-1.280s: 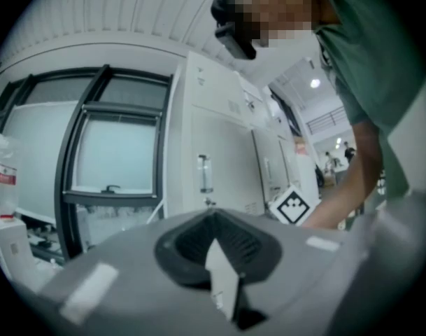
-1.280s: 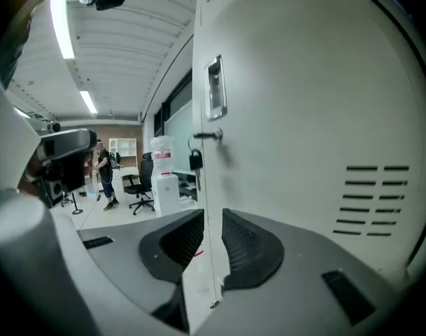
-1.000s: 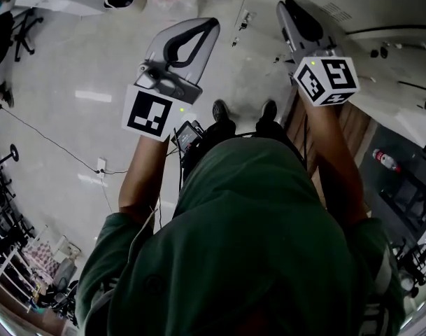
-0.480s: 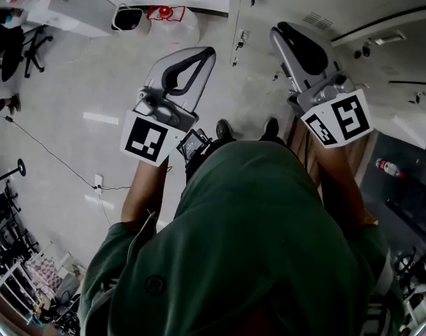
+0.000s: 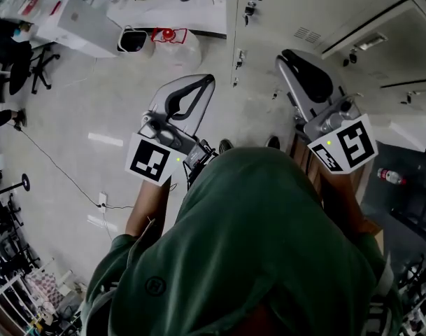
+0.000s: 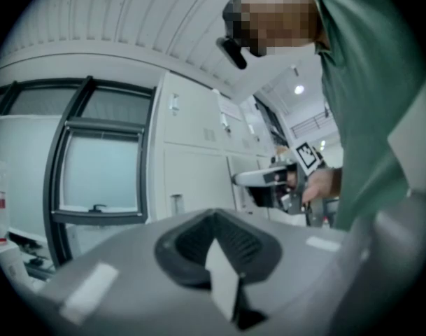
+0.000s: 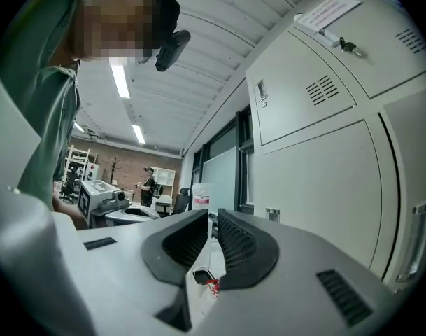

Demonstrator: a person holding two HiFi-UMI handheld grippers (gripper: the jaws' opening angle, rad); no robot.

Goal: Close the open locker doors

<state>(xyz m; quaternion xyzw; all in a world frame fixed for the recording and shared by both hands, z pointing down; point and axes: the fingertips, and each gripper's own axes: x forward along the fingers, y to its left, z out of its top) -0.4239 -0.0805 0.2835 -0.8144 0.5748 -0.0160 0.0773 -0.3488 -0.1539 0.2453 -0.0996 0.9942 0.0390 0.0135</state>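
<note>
Grey locker doors (image 5: 303, 5) fill the top right of the head view, and they stand shut in the right gripper view (image 7: 317, 152). At the right edge, one dark open compartment (image 5: 408, 201) holds a bottle (image 5: 389, 176). My left gripper (image 5: 209, 82) is held over the floor left of the lockers, its jaws (image 6: 214, 214) shut on nothing. My right gripper (image 5: 285, 57) points along the locker fronts. Its jaws (image 7: 211, 215) have just been closing and keep a narrow gap with nothing between them.
A white bin (image 5: 132, 39) and a clear bag with a red label (image 5: 172, 37) stand by a desk at the back. An office chair (image 5: 20, 54) is at the far left and a cable (image 5: 59, 152) crosses the floor. A window (image 6: 101, 166) adjoins the lockers. A person (image 7: 151, 184) stands far off.
Both marker cubes have slid lower in the head view. More of the locker fronts and the desk area now shows at the top. The right gripper has swung right.
</note>
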